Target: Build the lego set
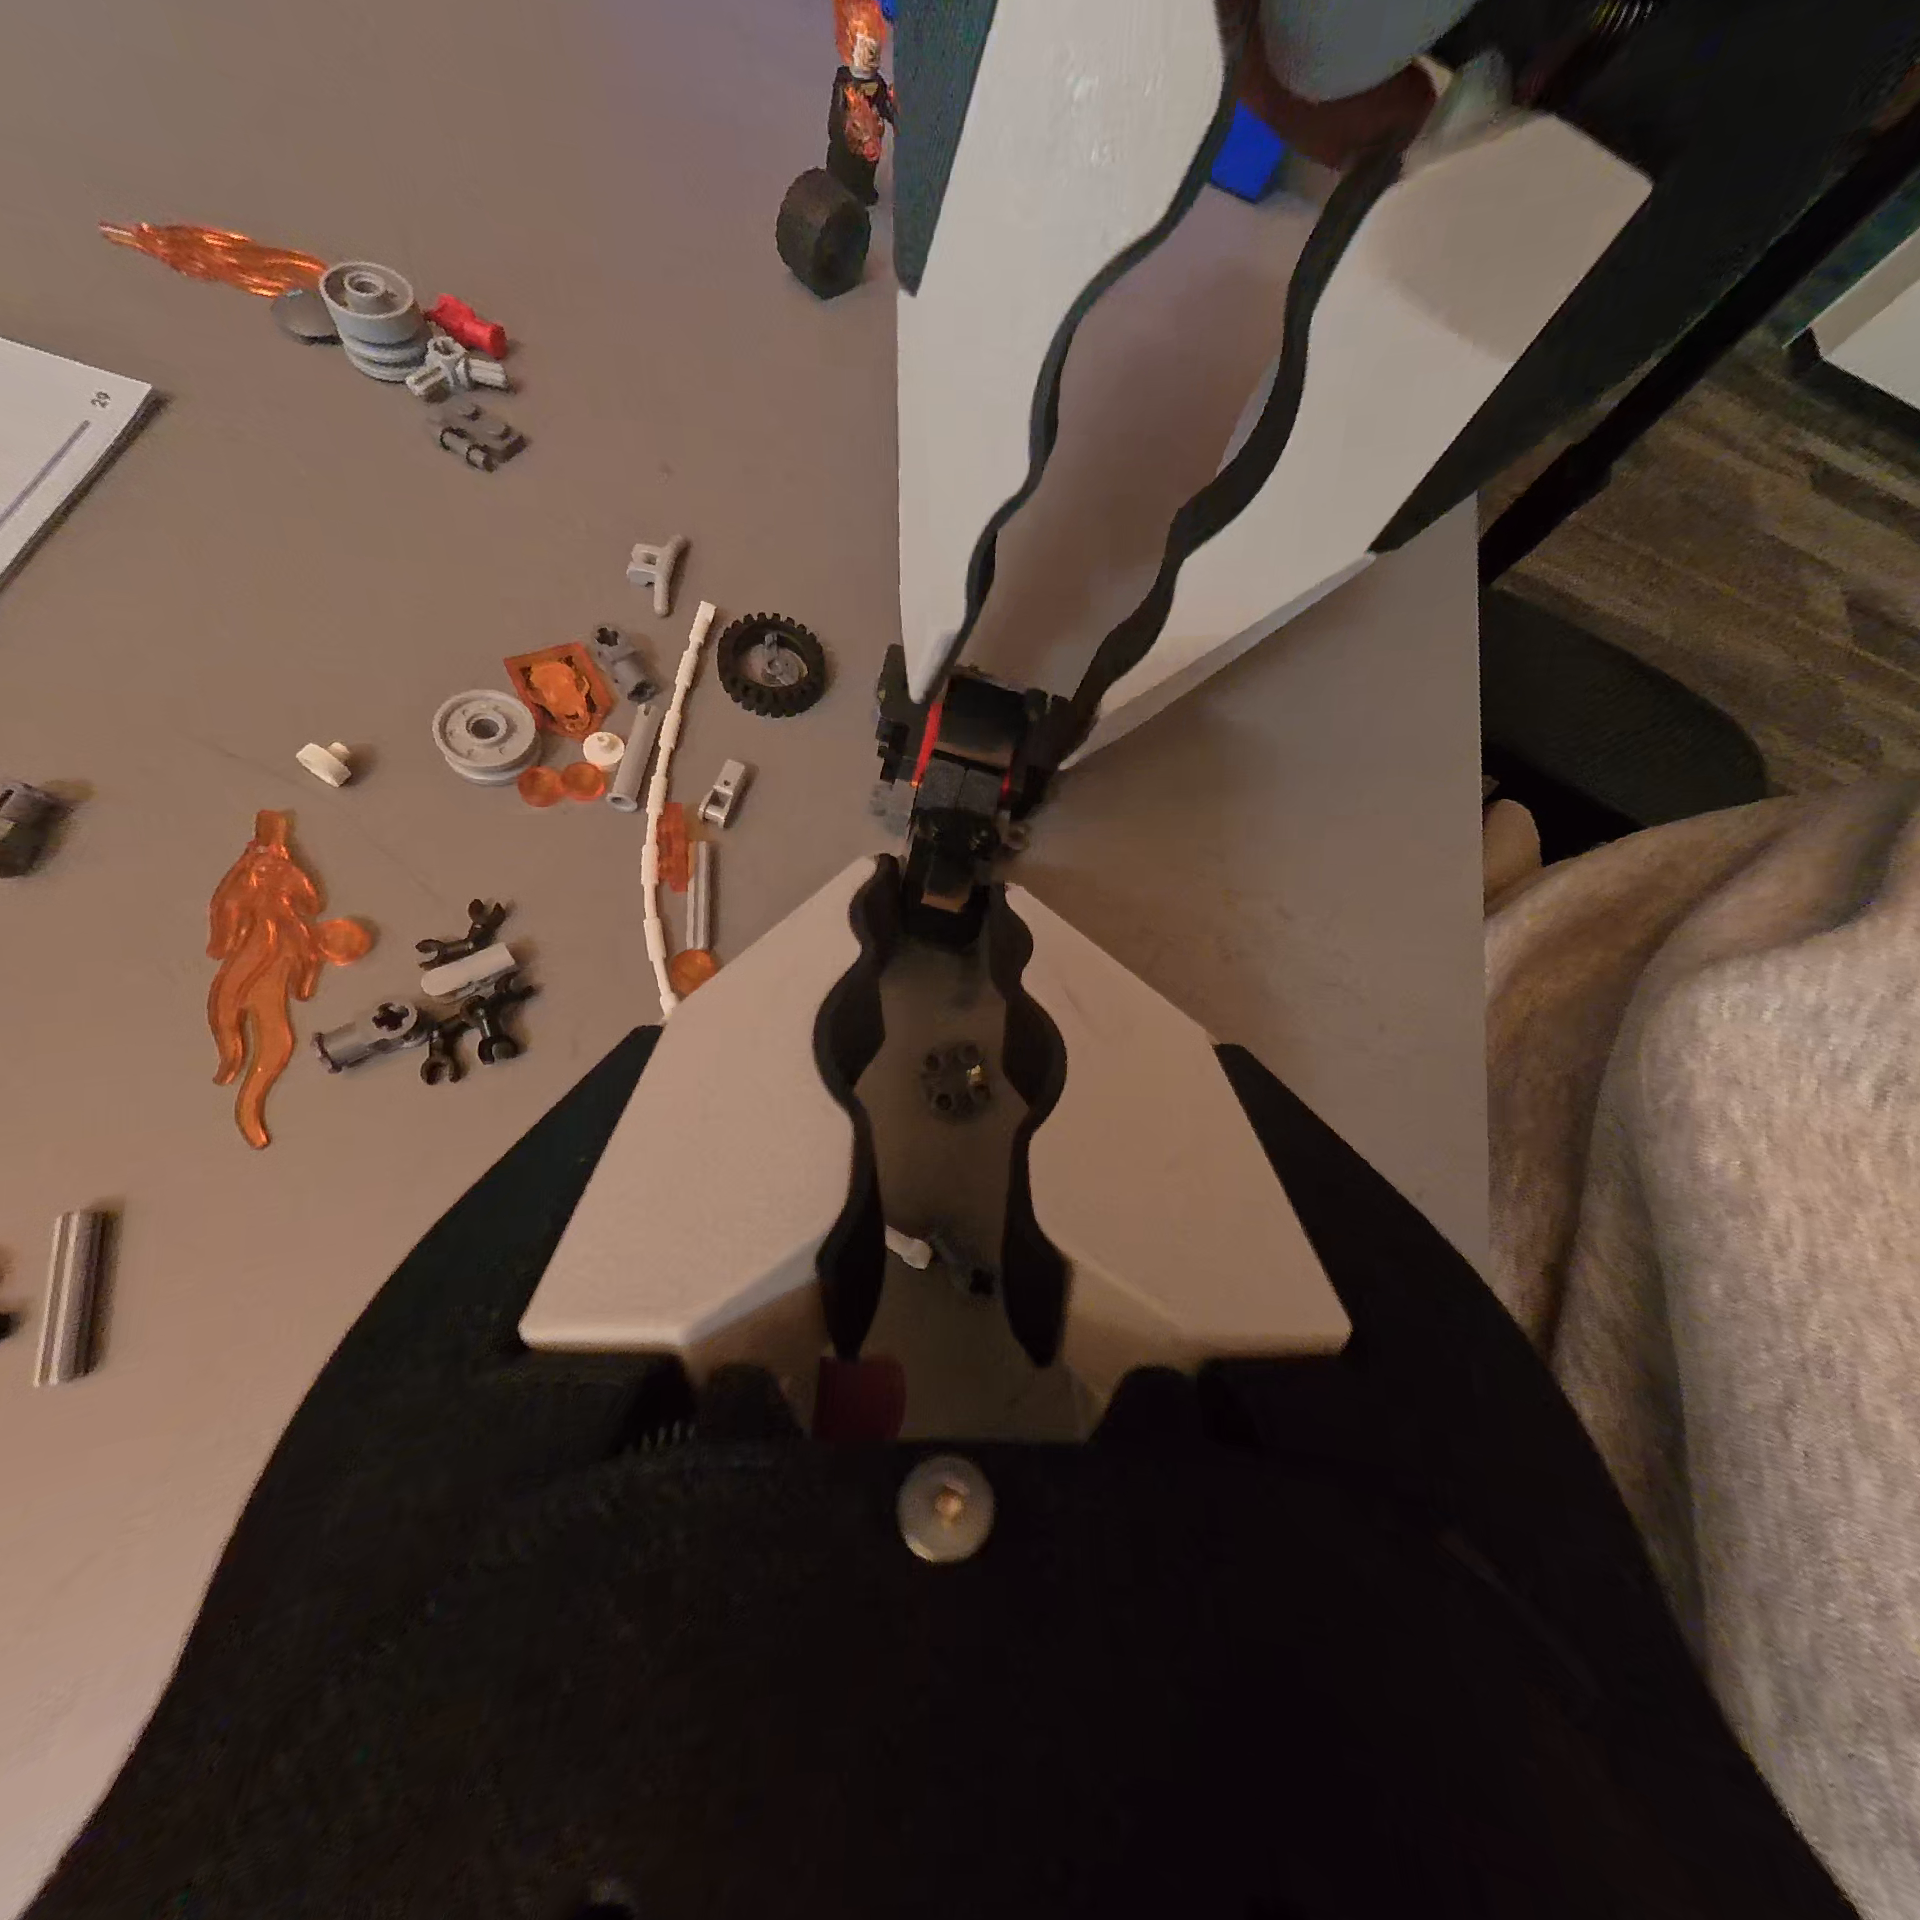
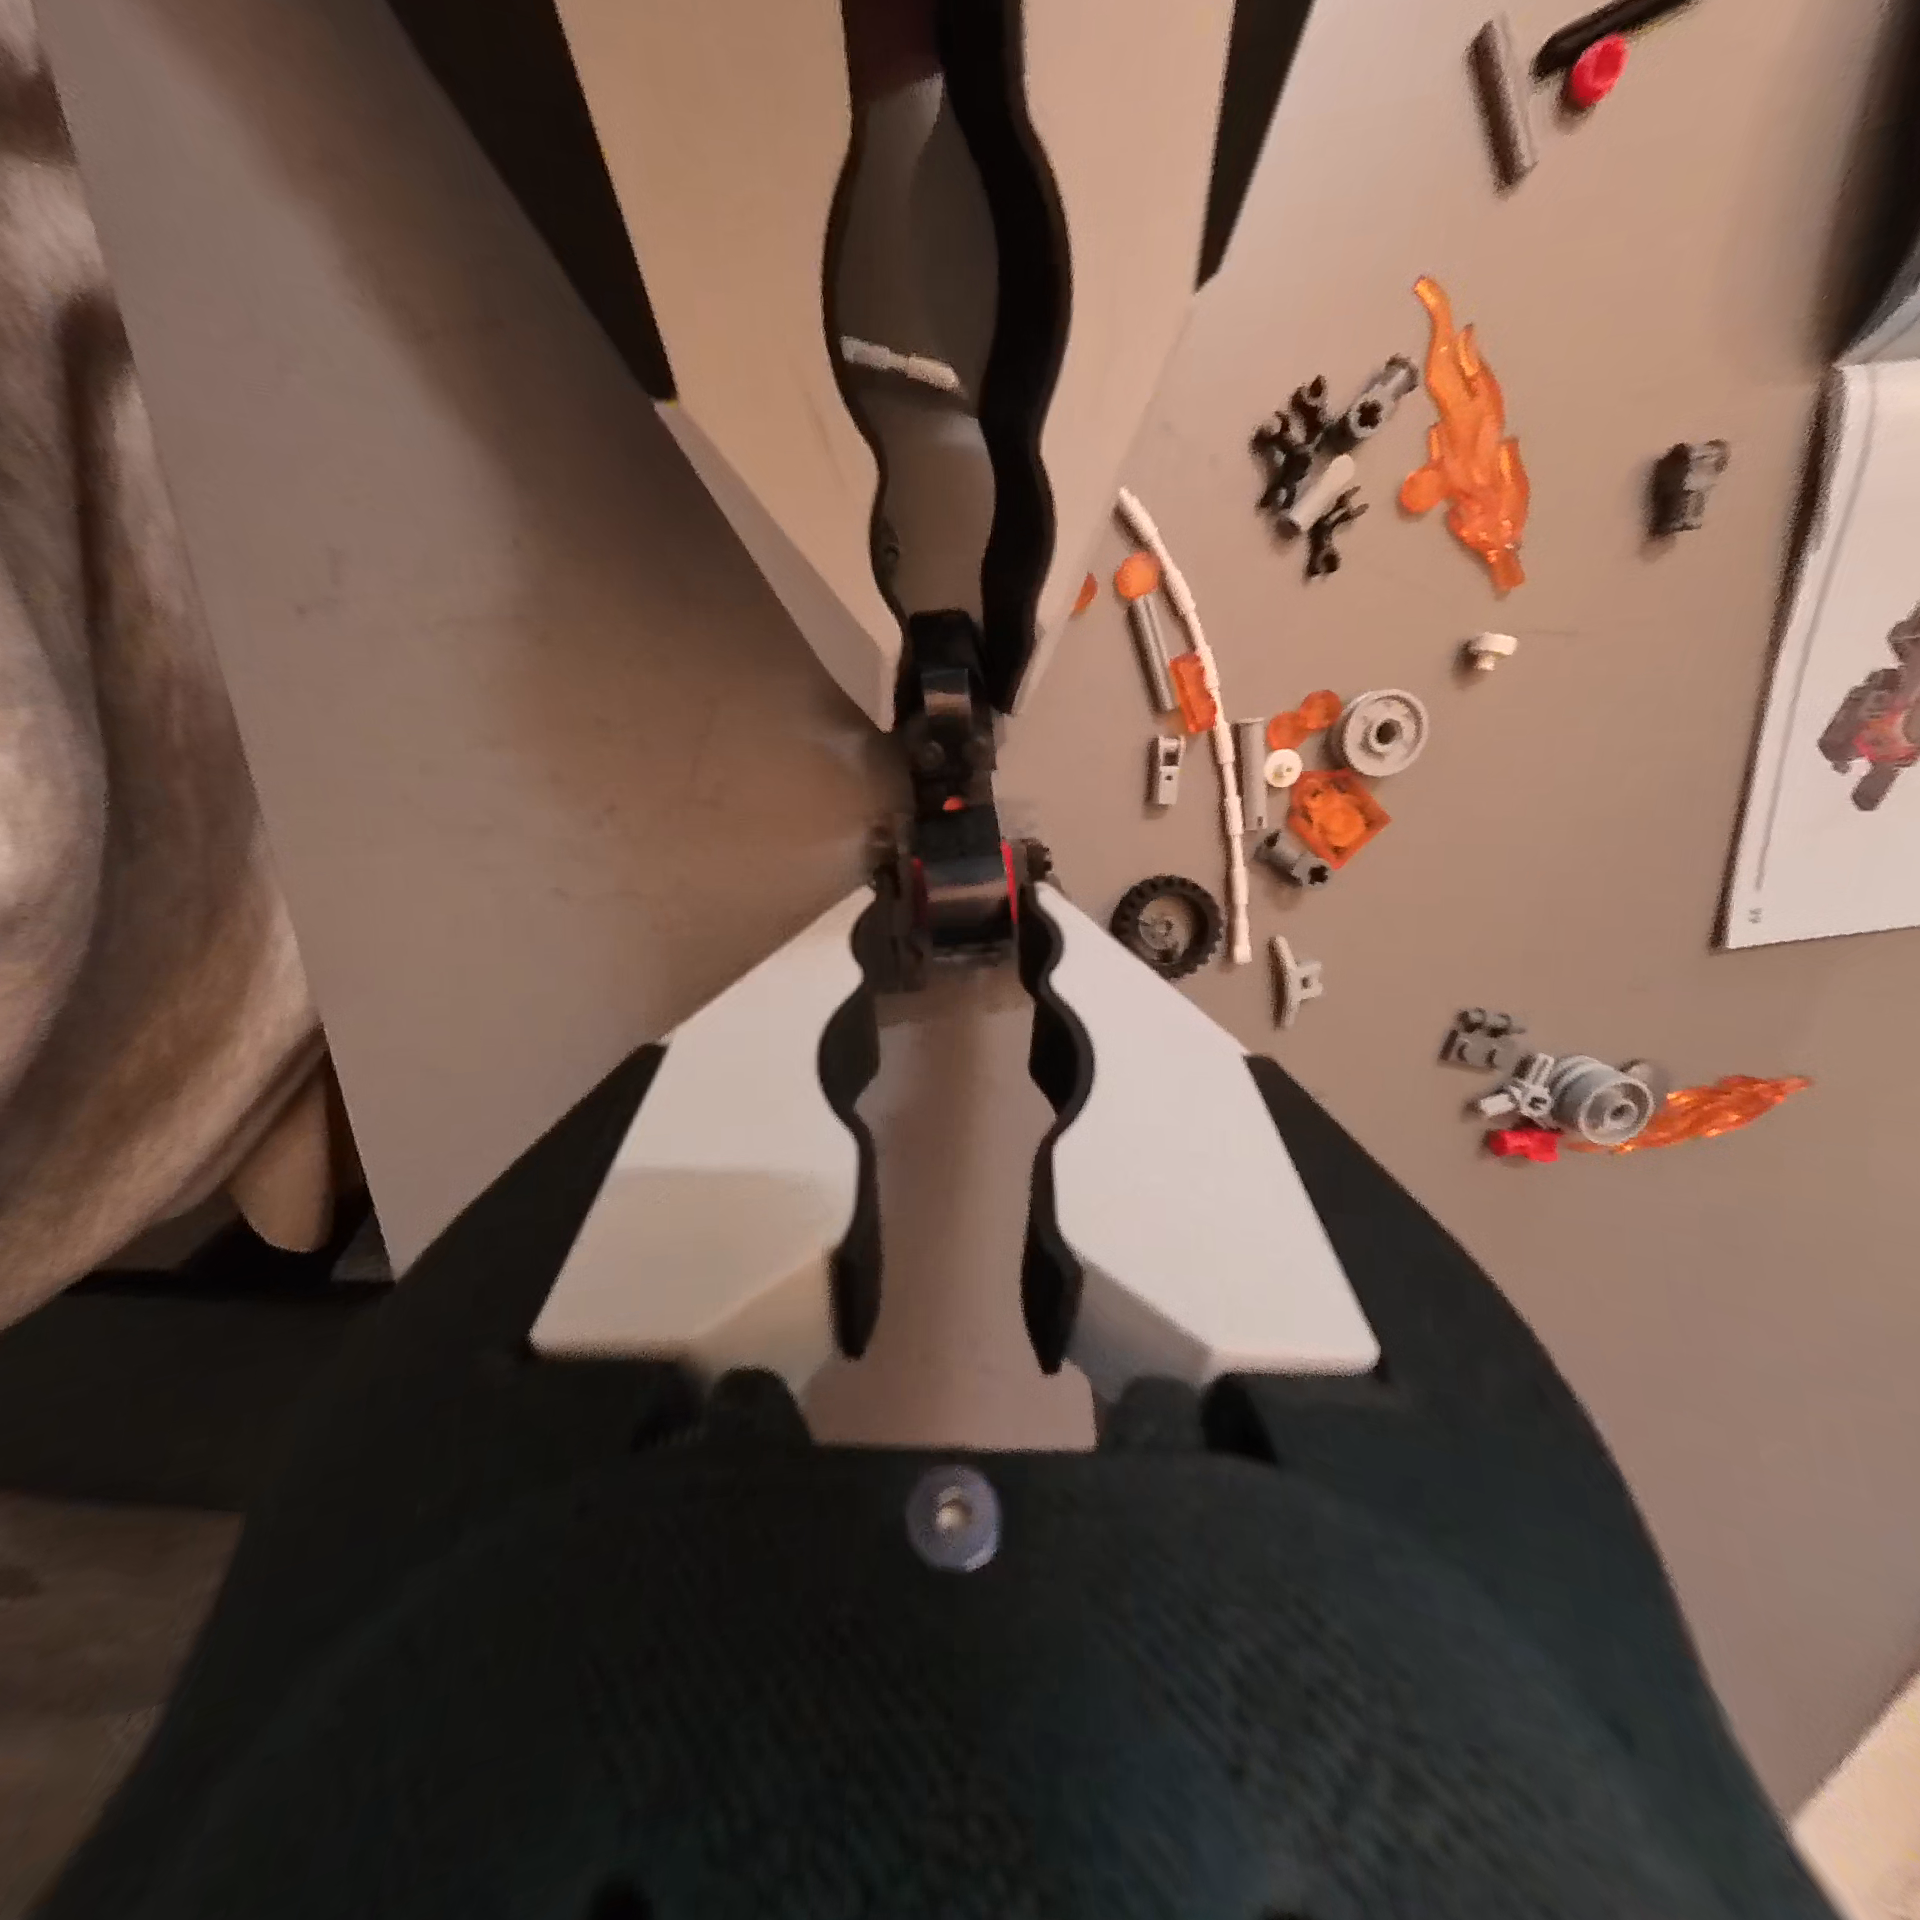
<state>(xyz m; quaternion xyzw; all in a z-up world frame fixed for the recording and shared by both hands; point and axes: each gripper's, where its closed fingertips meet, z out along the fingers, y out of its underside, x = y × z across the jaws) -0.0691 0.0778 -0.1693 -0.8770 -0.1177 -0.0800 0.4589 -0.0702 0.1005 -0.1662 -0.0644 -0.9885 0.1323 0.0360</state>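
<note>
A plain grey-brown tabletop (image 1: 312, 540) carries the loose parts. In the left wrist view, an instruction booklet (image 1: 52, 436) lies at its far left edge, then an orange flame piece (image 1: 260, 956), a cluster of grey wheel hubs (image 1: 374, 312), a white flexible rod (image 1: 675, 790) and a small black tyre (image 1: 771, 665). A minifigure (image 1: 862, 104) stands at the back beside a larger black wheel (image 1: 823, 231). Right of these, above the tabletop's edge, the left gripper (image 1: 940, 883) is clenched on the near end of a black-and-red lego assembly (image 1: 961, 748), and the right gripper (image 1: 987, 675) grasps its far end, tip to tip. Farther right lie wood-look flooring (image 1: 1714, 499) and a pale grey fabric (image 1: 1714, 1247).
</note>
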